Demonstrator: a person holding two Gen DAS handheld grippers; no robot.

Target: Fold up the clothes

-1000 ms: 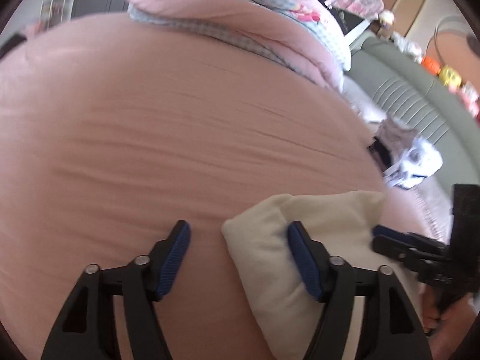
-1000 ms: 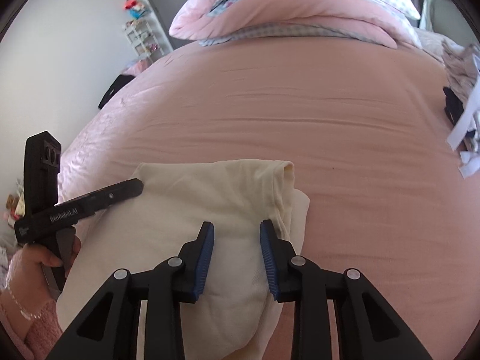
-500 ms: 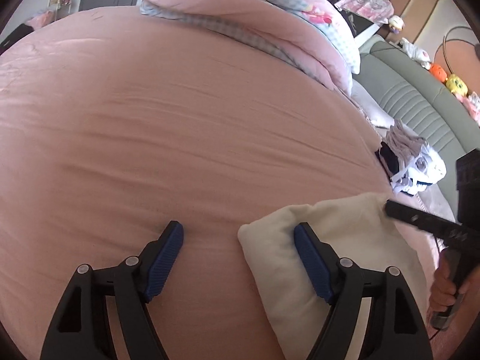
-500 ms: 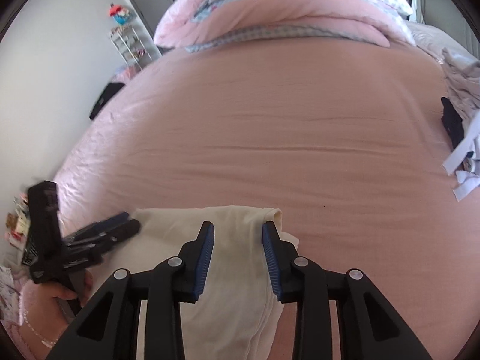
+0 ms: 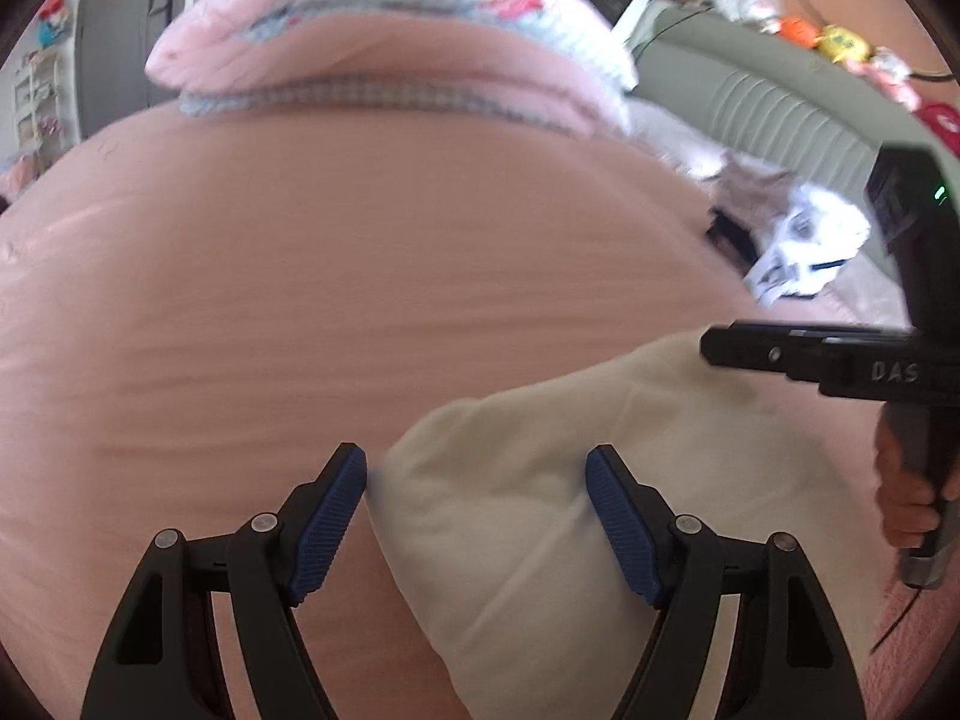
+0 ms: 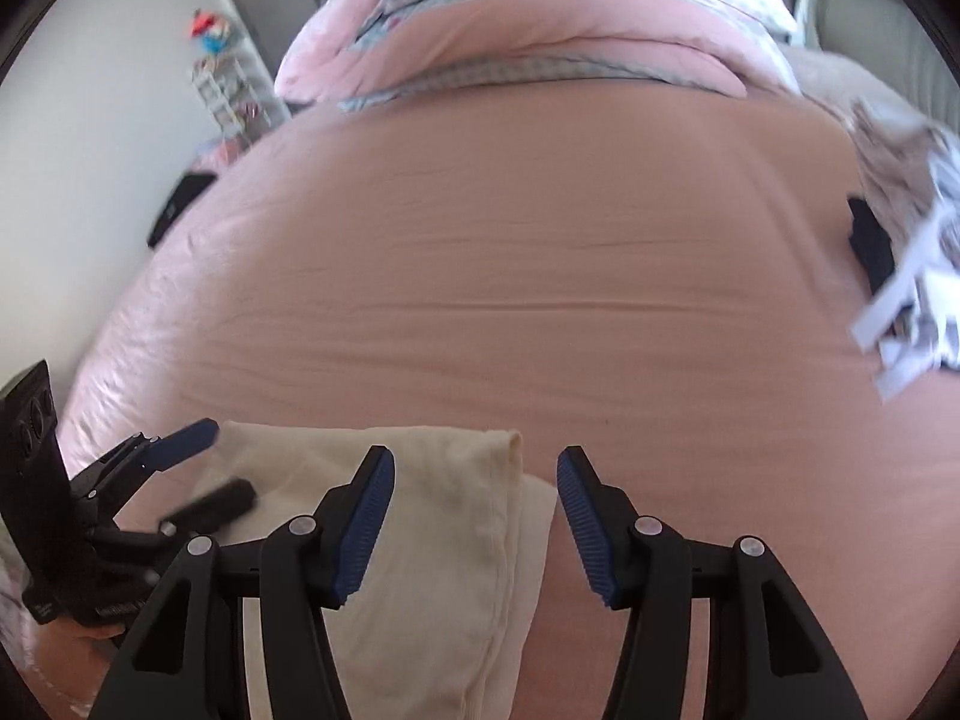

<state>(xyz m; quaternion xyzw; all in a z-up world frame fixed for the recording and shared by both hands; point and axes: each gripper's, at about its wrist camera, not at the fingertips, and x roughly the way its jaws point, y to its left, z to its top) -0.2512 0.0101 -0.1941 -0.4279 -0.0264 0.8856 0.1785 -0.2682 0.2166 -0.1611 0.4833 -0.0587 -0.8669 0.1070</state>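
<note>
A folded cream garment [image 5: 540, 516] lies on the pink bed sheet [image 5: 300, 300] near the front edge. My left gripper [image 5: 477, 480] is open and hovers over the garment's left end, its pads clear of the cloth. My right gripper [image 6: 474, 468] has its jaws opening. The garment's [image 6: 444, 516] folded right edge sits between them and neither pad presses on it. In the left wrist view the right gripper [image 5: 720, 351] reaches in from the right, over the garment's far corner. The left gripper [image 6: 222, 462] shows at the left of the right wrist view, open.
A rolled pink and checked duvet [image 5: 390, 60] lies across the far end of the bed. A loose pile of grey and white clothes [image 6: 900, 288] sits at the bed's right side, beside a green padded headboard [image 5: 780, 102]. A white wall and a small shelf [image 6: 228, 90] stand to the left.
The right jaws have spread apart over the garment's right edge. The left gripper has shifted to the right, so the garment's left end now lies between its fingers.
</note>
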